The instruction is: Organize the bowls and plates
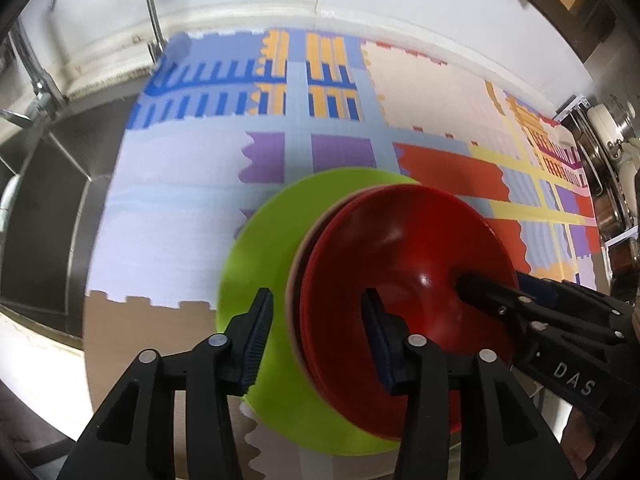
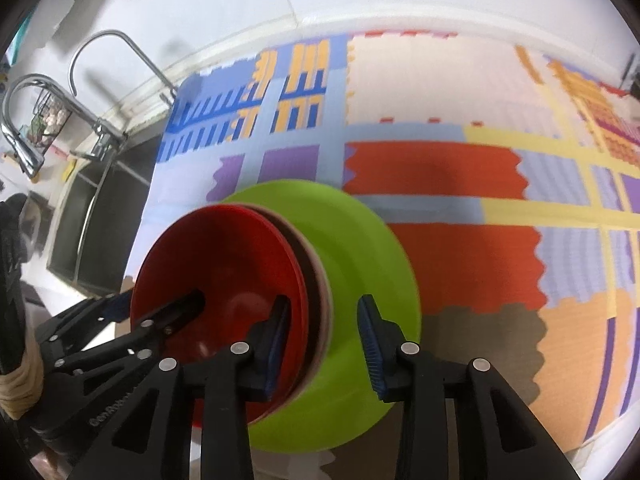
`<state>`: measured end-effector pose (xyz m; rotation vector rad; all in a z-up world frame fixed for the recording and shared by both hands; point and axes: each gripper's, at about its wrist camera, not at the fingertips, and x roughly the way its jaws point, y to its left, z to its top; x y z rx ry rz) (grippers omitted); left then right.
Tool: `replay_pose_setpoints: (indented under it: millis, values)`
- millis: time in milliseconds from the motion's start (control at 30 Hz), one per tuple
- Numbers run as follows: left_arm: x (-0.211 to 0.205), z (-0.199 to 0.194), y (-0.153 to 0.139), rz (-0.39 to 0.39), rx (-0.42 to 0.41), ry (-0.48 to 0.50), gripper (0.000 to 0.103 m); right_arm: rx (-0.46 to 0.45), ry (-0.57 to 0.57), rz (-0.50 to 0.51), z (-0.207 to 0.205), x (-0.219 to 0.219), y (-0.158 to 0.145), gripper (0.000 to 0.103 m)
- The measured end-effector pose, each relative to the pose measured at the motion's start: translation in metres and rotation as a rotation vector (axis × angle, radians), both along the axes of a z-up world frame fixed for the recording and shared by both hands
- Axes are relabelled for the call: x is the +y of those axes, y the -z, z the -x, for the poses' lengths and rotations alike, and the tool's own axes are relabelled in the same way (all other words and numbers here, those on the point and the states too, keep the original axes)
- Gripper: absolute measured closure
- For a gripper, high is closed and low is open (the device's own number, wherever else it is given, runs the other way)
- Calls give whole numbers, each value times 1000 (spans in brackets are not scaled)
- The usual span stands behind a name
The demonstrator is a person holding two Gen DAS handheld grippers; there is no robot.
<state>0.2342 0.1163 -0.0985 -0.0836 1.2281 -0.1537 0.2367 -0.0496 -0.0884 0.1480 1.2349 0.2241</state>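
Observation:
A lime green plate [image 1: 260,248] [image 2: 360,248] carries nested red bowls [image 1: 400,240] [image 2: 224,252], with a pale pink rim [image 2: 326,300] showing between them. The stack hangs above the mat, held from two sides. My left gripper [image 1: 318,336] [image 2: 158,300] is clamped over its edge, one finger against the plate's underside and the other inside the top bowl. Opposite it, my right gripper [image 2: 324,336] [image 1: 496,284] grips the same stack in the same way. The stack's edges look blurred.
A colourful puzzle foam mat [image 1: 180,200] [image 2: 440,184] covers the counter. To the left lies a steel sink [image 1: 40,208] [image 2: 88,232] with a curved faucet [image 2: 92,80]. Metal pots [image 1: 612,120] stand at the far right, and a white wall rises behind.

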Motion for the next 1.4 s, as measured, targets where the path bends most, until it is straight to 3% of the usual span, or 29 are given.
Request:
replay_pose_setpoints:
  millis: [200, 267, 400, 667, 833, 1067, 1400]
  values:
    - [3, 19, -26, -36, -118, -16, 44, -111, 12, 27, 24, -7, -23, 67]
    - [3, 29, -34, -40, -156, -23, 41, -155, 19, 37, 36, -11, -31, 59]
    - [-3, 53, -47, -47, -214, -29, 36, -229, 30, 57, 62, -20, -46, 54]
    - [-22, 126, -68, -73, -392, -76, 21, -418, 65, 91, 133, -47, -69, 28]
    - [-36, 175, -76, -97, -458, -74, 14, -540, 86, 99, 186, -62, -80, 19]
    - [-49, 243, -92, -133, -578, -96, 6, -630, 98, 115, 251, -73, -94, 14]
    - [-56, 316, -117, -148, -683, -116, 0, -682, 109, 120, 318, -81, -112, 12]
